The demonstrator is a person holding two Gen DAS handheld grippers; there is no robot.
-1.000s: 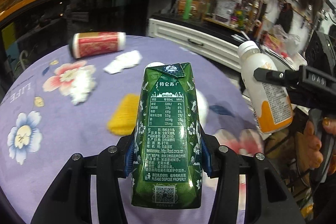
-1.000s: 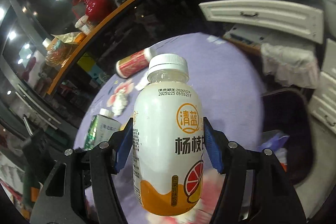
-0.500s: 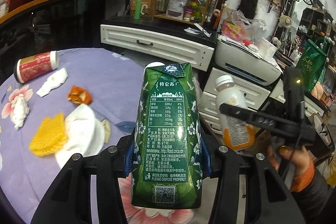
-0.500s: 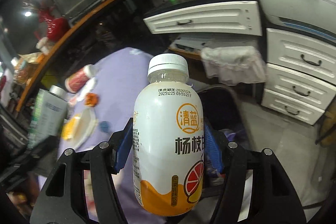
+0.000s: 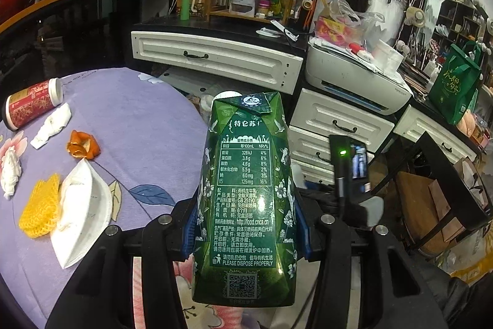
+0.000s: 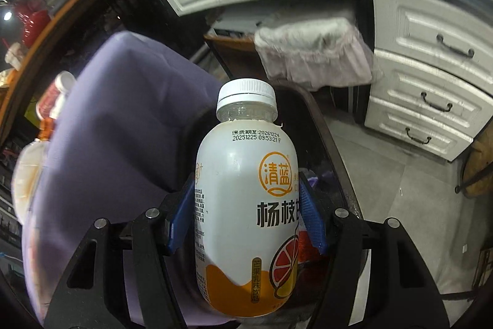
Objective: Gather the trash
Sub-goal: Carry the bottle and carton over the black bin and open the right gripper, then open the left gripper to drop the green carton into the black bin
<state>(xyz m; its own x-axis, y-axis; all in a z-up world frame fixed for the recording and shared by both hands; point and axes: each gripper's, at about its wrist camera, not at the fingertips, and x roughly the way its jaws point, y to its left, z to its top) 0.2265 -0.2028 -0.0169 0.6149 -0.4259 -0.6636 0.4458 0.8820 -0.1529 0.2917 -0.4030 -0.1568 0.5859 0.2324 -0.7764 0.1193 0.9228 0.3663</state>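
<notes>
Between right jaws, bottle (image 6: 246, 205) cap-forward

Held between the left gripper's (image 5: 245, 224) matt blue pads, the green carton (image 5: 245, 199) is coated paperboard with a glossy, creased skin. To its left the purple tablecloth (image 5: 138, 125) looks soft and matt – on it a fibrous white mask (image 5: 84, 211), knobbly yellow mesh (image 5: 40, 210), crumpled tissue (image 5: 50, 125). The right gripper (image 6: 245, 221) holds a smooth, shiny plastic bottle (image 6: 246, 205) with a ribbed white cap. Beyond it – glossy white moulded drawers (image 6: 428, 70) with dark metal handles
</notes>
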